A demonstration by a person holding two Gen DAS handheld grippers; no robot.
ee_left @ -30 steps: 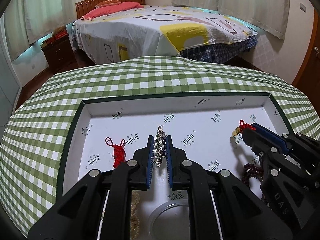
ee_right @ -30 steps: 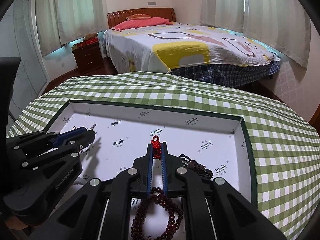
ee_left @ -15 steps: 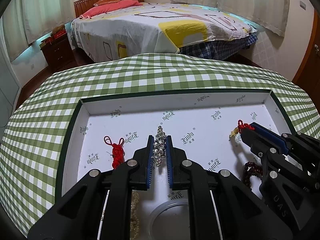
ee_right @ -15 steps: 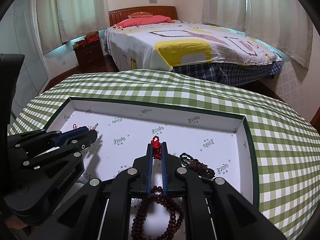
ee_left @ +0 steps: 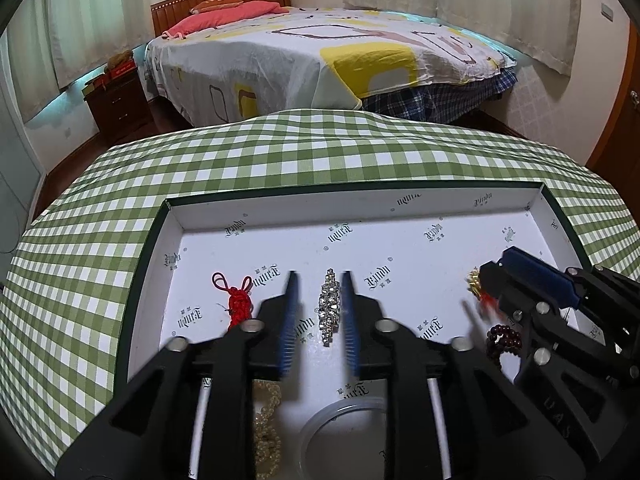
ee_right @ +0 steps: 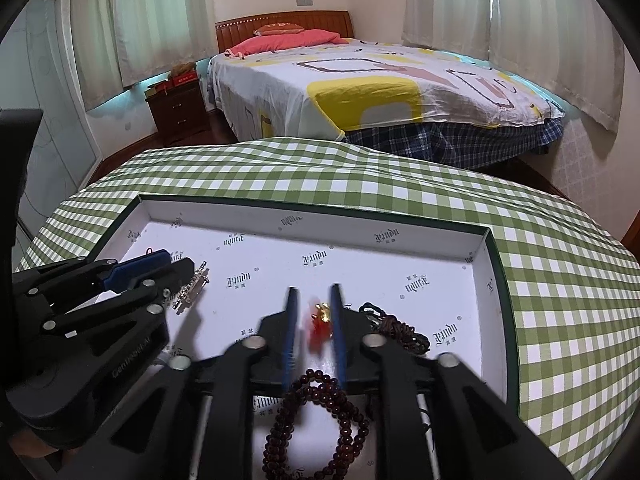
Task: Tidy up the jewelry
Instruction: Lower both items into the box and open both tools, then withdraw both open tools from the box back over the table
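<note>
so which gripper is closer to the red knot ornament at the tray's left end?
Left. The left gripper, jaws opening around the rhinestone piece, sits just beside the red knot ornament; the right gripper is across the tray.

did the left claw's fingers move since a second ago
Yes. The left claw is opening: its fingers have spread away from the rhinestone strip, which lies free between them on the box floor.

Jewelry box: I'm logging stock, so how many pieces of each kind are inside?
Red knotted cord charms: 2
Dark red bead bracelet: 1
Pearl strand: 1
Rhinestone strip: 1
Clear plastic ring: 1
Dark brown cord: 1
Total: 7
</note>
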